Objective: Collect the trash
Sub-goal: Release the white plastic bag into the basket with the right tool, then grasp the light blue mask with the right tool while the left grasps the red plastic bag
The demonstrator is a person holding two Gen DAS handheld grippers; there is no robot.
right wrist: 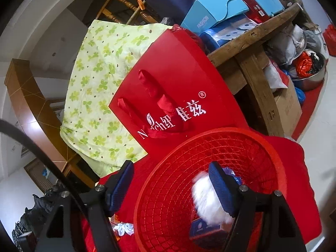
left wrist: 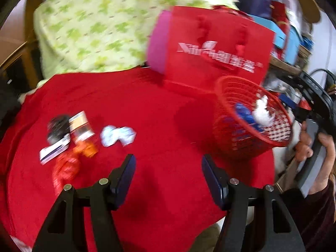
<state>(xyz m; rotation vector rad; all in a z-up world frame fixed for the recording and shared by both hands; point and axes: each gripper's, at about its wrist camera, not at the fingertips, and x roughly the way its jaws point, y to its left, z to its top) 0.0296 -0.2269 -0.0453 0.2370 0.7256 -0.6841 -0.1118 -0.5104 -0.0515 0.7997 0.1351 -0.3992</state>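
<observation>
A red mesh basket (left wrist: 235,138) stands at the right of the red tablecloth (left wrist: 147,113); it holds a white crumpled tissue (left wrist: 262,113) and a blue pack (left wrist: 244,113). Loose trash lies at the left: a white-blue crumpled wrapper (left wrist: 117,135), a small box (left wrist: 80,126), a dark lump (left wrist: 57,128), an orange wrapper (left wrist: 86,149), a red wrapper (left wrist: 67,167) and a white card (left wrist: 53,152). My left gripper (left wrist: 169,168) is open and empty above the cloth. My right gripper (right wrist: 171,176) is open over the basket (right wrist: 168,199); the white tissue (right wrist: 205,201) is blurred just below its right finger (right wrist: 220,187).
A red paper gift bag (left wrist: 214,48) stands behind the basket. A green patterned cloth (left wrist: 94,25) is draped behind the table. Blue boxes (right wrist: 214,10) lie on a wooden shelf (right wrist: 252,37) at the back right. A cardboard box (right wrist: 287,107) sits on the floor.
</observation>
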